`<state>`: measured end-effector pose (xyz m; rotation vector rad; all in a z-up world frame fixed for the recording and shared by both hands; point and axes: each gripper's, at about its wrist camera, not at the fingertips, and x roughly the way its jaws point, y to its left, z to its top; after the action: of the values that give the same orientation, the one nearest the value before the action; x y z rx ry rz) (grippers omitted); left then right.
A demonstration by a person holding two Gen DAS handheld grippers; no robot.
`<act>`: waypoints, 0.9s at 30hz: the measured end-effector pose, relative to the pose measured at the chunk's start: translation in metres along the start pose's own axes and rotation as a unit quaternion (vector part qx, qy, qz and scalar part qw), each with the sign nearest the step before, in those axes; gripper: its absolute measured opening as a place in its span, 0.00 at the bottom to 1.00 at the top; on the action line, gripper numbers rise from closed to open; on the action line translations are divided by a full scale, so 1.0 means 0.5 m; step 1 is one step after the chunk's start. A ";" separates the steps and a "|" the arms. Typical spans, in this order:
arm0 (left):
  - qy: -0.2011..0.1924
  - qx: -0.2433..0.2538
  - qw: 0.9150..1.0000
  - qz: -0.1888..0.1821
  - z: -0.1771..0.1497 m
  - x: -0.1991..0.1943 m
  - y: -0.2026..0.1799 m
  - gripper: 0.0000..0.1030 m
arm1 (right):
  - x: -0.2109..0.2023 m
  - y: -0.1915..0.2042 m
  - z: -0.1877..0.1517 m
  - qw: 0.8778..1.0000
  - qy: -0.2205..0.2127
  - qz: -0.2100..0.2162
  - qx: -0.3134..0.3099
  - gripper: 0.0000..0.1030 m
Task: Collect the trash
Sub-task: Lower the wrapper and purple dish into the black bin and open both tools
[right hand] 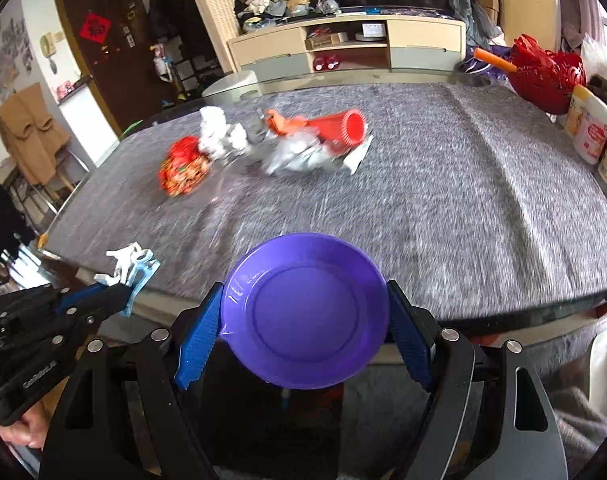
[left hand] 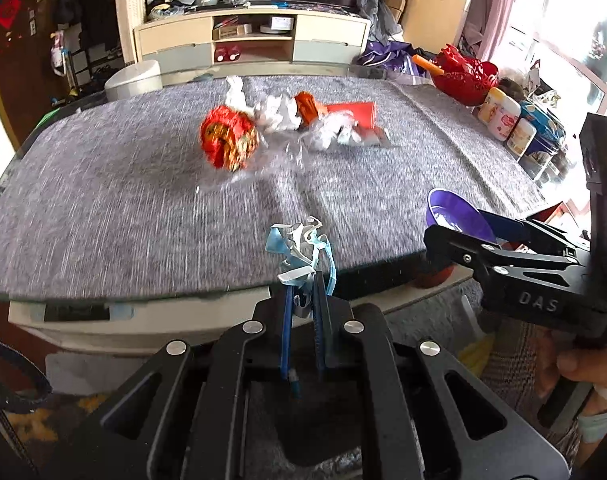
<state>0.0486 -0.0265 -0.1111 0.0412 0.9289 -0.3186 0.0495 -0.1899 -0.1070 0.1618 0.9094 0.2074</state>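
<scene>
Taking the grey table mat [right hand: 443,200] as the landmark, the left gripper [left hand: 303,292] hung over its near edge, its blue-padded jaws pressed almost together on a crumpled blue and white face mask [left hand: 301,250] that stuck up from between the fingertips. In the right wrist view the same gripper [right hand: 121,294] sat off the mat's near left corner, the mask [right hand: 131,266] poking out of its tip. Farther in, around the middle of the mat's far half, lay the rest of the trash: a crumpled red printed wrapper [right hand: 183,170] on the left, then white tissue wads [right hand: 219,136], a silvery foil packet [right hand: 299,156], and a red paper cup [right hand: 343,126] on its side with its mouth turned rightward. At the mat's near edge, right of the left gripper, the right gripper [right hand: 305,320] had its jaws spread wide around a purple plastic bowl [right hand: 305,312], one blue pad against each side of the rim. A red basket [right hand: 543,76] stood at the mat's far right corner.
</scene>
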 end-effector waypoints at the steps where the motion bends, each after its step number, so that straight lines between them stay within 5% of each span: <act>1: 0.003 -0.002 1.000 -0.001 -0.010 -0.002 0.000 0.08 | -0.003 0.003 -0.009 1.000 0.002 0.000 -0.001 0.77; 27: 0.123 -0.002 0.992 -0.023 -0.194 0.093 -0.030 0.08 | 0.063 0.015 -0.167 0.995 0.096 -0.013 0.013 0.77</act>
<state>-0.0057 -0.0358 -0.2047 0.0553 1.1765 -0.3603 0.0013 -0.1707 -0.1797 0.1569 1.1057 0.1894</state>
